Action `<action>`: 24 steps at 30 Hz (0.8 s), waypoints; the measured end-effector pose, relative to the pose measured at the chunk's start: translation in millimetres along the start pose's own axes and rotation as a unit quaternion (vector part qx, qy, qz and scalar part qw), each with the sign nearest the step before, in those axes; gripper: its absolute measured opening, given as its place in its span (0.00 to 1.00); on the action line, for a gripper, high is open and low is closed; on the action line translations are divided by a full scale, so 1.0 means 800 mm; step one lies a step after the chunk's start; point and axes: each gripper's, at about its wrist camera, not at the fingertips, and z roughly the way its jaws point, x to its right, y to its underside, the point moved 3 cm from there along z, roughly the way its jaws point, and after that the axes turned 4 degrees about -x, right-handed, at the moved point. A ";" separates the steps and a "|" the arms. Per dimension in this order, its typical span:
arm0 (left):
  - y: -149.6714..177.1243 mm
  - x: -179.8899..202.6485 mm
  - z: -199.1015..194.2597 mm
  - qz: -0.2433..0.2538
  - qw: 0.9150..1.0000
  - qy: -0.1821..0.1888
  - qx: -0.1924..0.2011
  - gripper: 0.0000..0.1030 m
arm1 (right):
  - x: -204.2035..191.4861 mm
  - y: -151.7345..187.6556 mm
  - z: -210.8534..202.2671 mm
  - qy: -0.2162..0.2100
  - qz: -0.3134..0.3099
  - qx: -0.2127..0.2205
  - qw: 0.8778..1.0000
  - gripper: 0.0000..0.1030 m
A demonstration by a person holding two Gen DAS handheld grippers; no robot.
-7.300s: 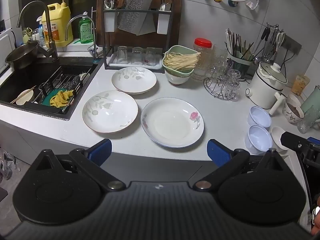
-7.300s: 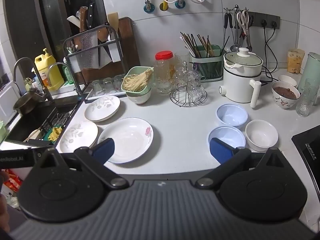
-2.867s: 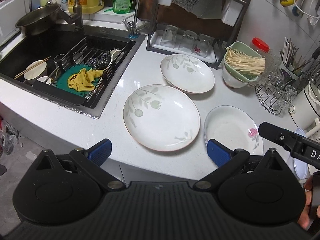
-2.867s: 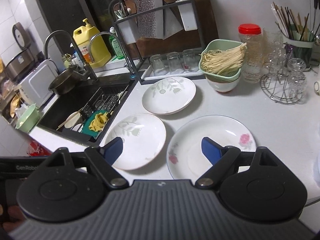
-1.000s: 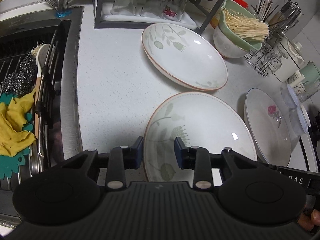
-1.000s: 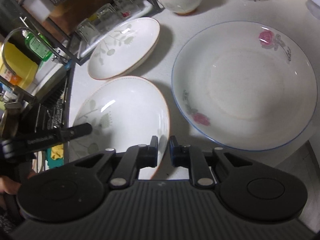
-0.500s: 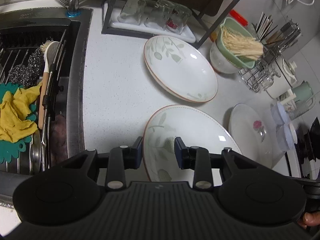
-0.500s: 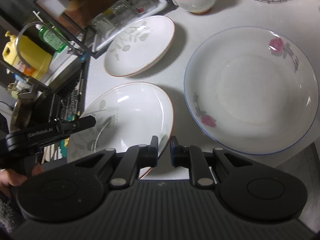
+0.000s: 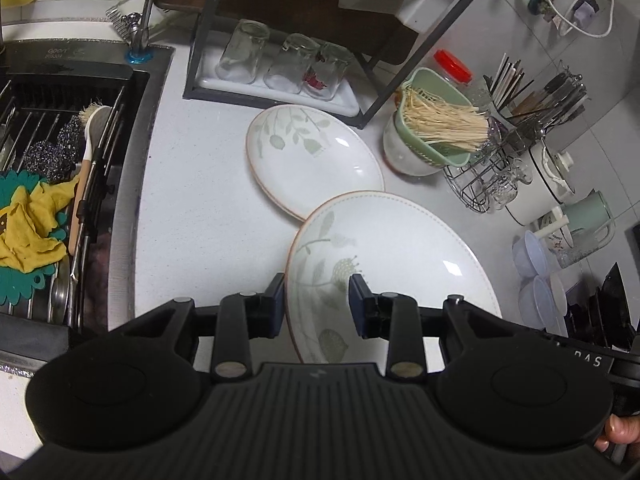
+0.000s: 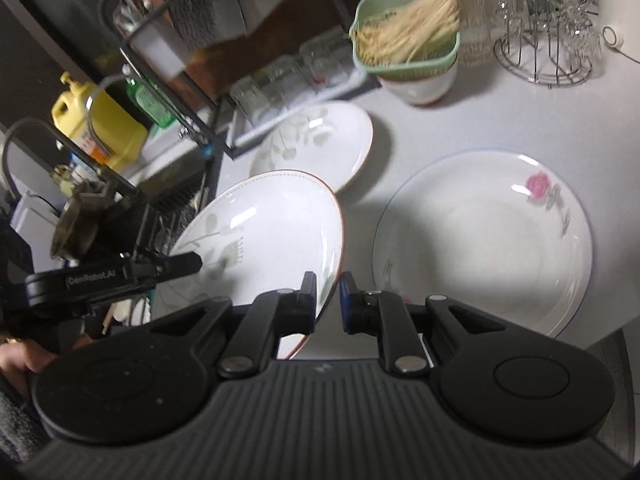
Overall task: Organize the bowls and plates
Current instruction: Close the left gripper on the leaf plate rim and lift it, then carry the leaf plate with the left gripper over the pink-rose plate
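A white plate with a leaf pattern (image 9: 400,248) hangs tilted above the counter, held from two sides. My left gripper (image 9: 317,300) is shut on its near rim in the left wrist view. My right gripper (image 10: 328,292) is shut on the opposite rim of the same leaf plate (image 10: 272,224). A second leaf plate (image 9: 316,160) lies on the counter just beyond, partly covered in view by the raised one. To the right, a larger rose plate (image 10: 480,240) lies flat on the counter. Small pale blue bowls (image 9: 532,256) stand at the far right.
The sink (image 9: 60,184) with a rack, scrubbers and a yellow cloth lies to the left. A black rack with upturned glasses (image 9: 280,72) stands at the back. A green bowl of noodles (image 9: 432,136), a wire glass stand (image 10: 544,52) and a white pot crowd the back right.
Both grippers have risen with the leaf plate between them. It has left the counter and now overlaps the second leaf plate in view.
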 end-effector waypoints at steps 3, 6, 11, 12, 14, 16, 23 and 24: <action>0.001 0.015 0.003 -0.013 1.000 0.003 -0.008 0.36 | 0.013 -0.007 -0.012 -0.009 -0.008 0.009 1.000 0.14; 0.001 0.035 0.012 -0.010 1.000 0.005 -0.026 0.36 | 0.030 -0.011 -0.022 -0.012 -0.016 0.018 1.000 0.14; -0.001 0.069 0.034 0.021 0.999 -0.003 -0.049 0.36 | 0.062 -0.012 -0.028 -0.003 0.005 0.029 1.000 0.14; -0.002 0.075 0.039 0.027 0.998 -0.002 -0.052 0.36 | 0.068 -0.011 -0.029 -0.002 0.009 0.031 0.999 0.14; -0.006 0.086 0.050 0.037 0.998 0.000 -0.059 0.36 | 0.081 -0.010 -0.028 0.002 0.017 0.036 0.999 0.14; -0.009 0.096 0.062 0.045 0.997 0.002 -0.066 0.36 | 0.095 -0.008 -0.027 0.008 0.024 0.039 0.999 0.14; -0.006 0.135 0.106 0.083 0.992 -0.005 -0.095 0.36 | 0.138 0.000 -0.024 0.029 0.038 0.045 0.998 0.14; -0.005 0.140 0.112 0.089 0.991 -0.007 -0.099 0.36 | 0.144 0.001 -0.023 0.033 0.039 0.045 0.998 0.14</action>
